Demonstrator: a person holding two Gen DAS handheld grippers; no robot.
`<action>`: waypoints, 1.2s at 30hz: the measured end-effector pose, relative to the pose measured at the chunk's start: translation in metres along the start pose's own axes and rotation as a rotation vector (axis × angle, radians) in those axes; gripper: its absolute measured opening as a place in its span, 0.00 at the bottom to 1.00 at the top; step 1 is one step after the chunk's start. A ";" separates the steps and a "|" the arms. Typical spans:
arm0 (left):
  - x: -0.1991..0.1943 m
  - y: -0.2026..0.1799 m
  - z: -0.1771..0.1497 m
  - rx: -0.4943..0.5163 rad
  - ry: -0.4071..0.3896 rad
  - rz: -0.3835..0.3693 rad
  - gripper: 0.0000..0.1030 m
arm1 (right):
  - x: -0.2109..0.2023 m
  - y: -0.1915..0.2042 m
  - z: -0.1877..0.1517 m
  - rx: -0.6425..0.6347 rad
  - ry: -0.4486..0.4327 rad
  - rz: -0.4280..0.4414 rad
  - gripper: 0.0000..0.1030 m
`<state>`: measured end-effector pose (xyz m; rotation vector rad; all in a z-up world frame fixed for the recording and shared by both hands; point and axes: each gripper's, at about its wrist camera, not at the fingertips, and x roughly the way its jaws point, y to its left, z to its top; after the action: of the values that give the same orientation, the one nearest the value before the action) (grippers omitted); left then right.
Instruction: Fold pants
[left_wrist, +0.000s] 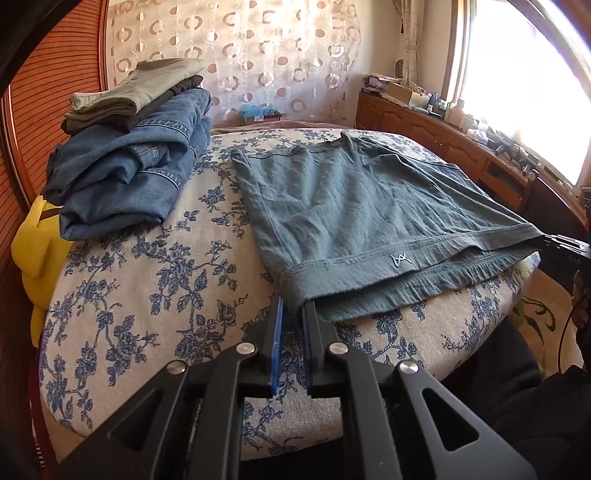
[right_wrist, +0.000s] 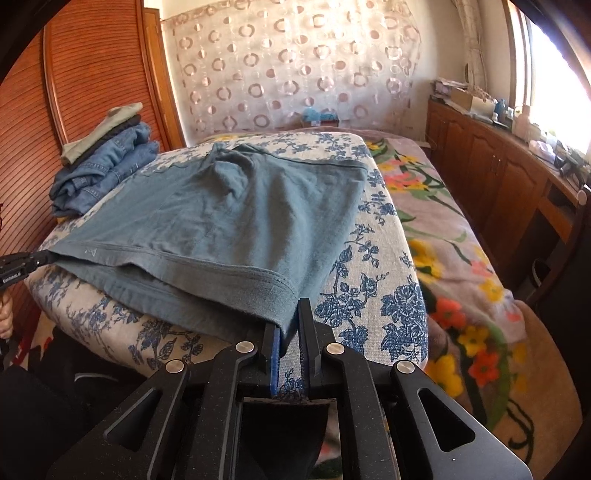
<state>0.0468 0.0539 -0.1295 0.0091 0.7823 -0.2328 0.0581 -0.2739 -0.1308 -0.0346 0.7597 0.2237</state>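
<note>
1. One pair of soft grey-green cloth pants (left_wrist: 351, 206) lies spread flat on the worktop (left_wrist: 147, 295), which is covered in white cloth with blue flowers.
2. The black left gripper (left_wrist: 293, 301) is at the near left corner of the pants. Its jaws are narrow, with a small gap. The corner sits right at their tips.
3. The black right gripper (right_wrist: 291, 317) is at the near right corner. Its jaws are narrow too. The corner lies between them, against the blue pad on one side.
4. There is one pile of folded clothes (left_wrist: 129, 166) at the far left of the worktop, apart from the pants. Blue jeans are at the bottom.
5. There are two grippers.
</note>
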 end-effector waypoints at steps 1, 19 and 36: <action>-0.002 0.000 -0.001 0.001 -0.001 0.006 0.10 | -0.002 0.001 0.001 -0.005 -0.002 -0.003 0.09; -0.022 -0.003 0.012 0.027 -0.057 0.012 0.66 | -0.015 0.040 0.021 -0.089 -0.071 0.027 0.25; -0.002 -0.007 0.029 0.029 -0.060 0.026 0.66 | 0.049 0.116 0.031 -0.243 0.013 0.176 0.34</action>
<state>0.0639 0.0452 -0.1070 0.0392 0.7186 -0.2185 0.0883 -0.1477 -0.1363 -0.1996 0.7453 0.4829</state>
